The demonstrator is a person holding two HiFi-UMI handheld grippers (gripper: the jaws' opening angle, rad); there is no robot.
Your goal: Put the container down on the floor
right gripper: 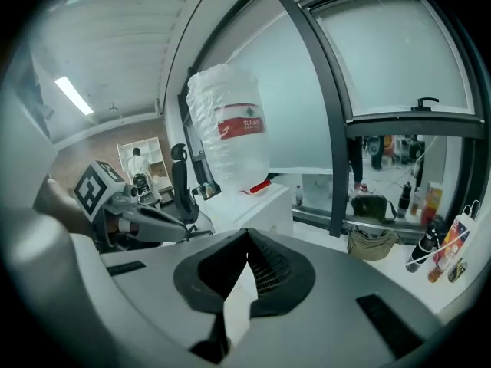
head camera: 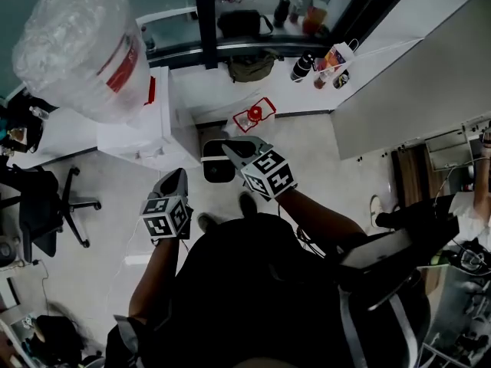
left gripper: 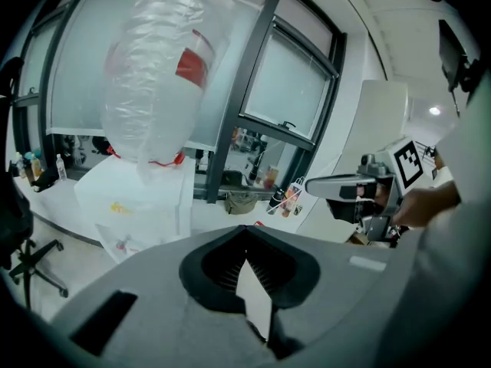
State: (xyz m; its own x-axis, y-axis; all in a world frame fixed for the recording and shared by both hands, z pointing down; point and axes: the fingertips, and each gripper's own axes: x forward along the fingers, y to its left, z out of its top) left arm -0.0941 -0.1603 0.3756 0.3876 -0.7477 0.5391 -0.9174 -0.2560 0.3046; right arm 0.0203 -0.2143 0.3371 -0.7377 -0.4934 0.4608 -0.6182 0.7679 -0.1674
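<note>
Two grippers, left [head camera: 177, 177] and right [head camera: 235, 147]; one container [head camera: 217, 169]; one wrapped water jug [head camera: 77, 48]; one office chair [head camera: 40, 209]; one olive bag [head camera: 249, 67].

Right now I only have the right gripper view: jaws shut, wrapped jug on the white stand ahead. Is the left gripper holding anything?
Observer: No. The left gripper has its jaws together, with nothing between them.
Operator: What's on the floor below me?
Observer: The head view shows a small dark bin on the floor. The right gripper overlaps its top edge in that view.
Operator: Anything else down there?
Observer: A red-framed item lies on the floor beyond the bin, close to the wall.
</note>
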